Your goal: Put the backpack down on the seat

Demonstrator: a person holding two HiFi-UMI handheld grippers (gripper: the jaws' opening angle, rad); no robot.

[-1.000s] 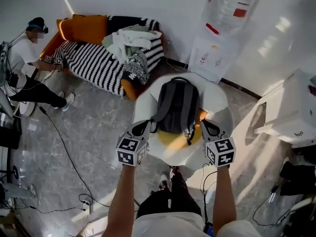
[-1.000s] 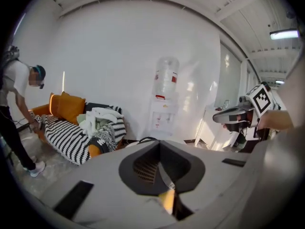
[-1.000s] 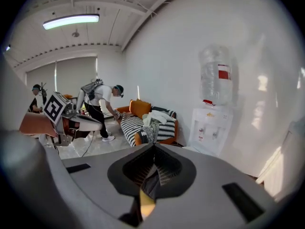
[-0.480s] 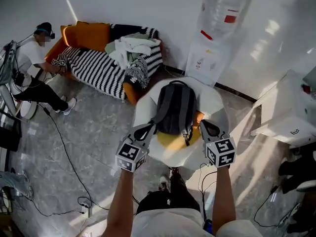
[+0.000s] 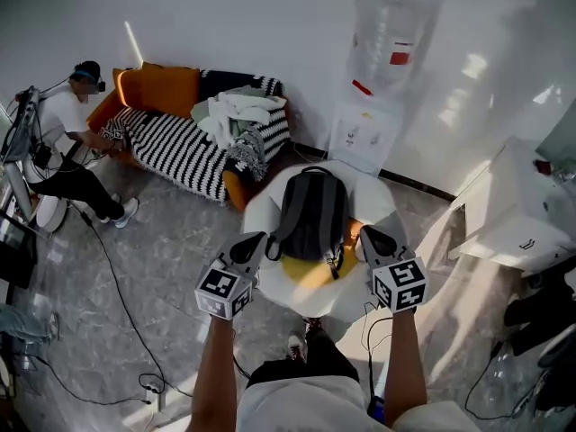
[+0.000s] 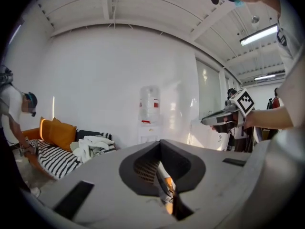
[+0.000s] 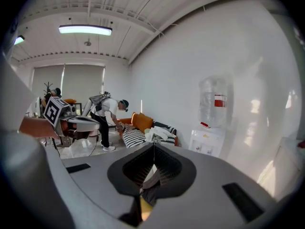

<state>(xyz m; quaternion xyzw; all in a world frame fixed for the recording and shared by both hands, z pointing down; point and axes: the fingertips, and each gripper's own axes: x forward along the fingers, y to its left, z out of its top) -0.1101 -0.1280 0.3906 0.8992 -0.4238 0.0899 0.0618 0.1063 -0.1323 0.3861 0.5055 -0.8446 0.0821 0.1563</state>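
Observation:
The dark grey backpack [image 5: 313,210] lies flat on the round white seat [image 5: 263,194], over a yellow cushion [image 5: 301,268]. My left gripper [image 5: 255,239] hovers at the backpack's left side, close to a shoulder strap; whether it touches I cannot tell. Its jaws have just been opening by a hair and still look almost together in the left gripper view [image 6: 160,142], with nothing between them. My right gripper [image 5: 366,233] hangs off the backpack's right side, shut and empty [image 7: 153,144]. Each gripper view also shows the other gripper: the right gripper [image 6: 224,117], the left gripper [image 7: 71,120].
A striped sofa [image 5: 180,133] with orange cushions and clothes stands behind on the left, where a person [image 5: 63,138] sits. A water dispenser [image 5: 373,97] stands by the wall behind the seat. A white table [image 5: 522,219] is at the right. Cables [image 5: 117,277] cross the floor.
Both grippers have risen and drawn slightly outward and toward me. The backpack has stayed lying on the seat.

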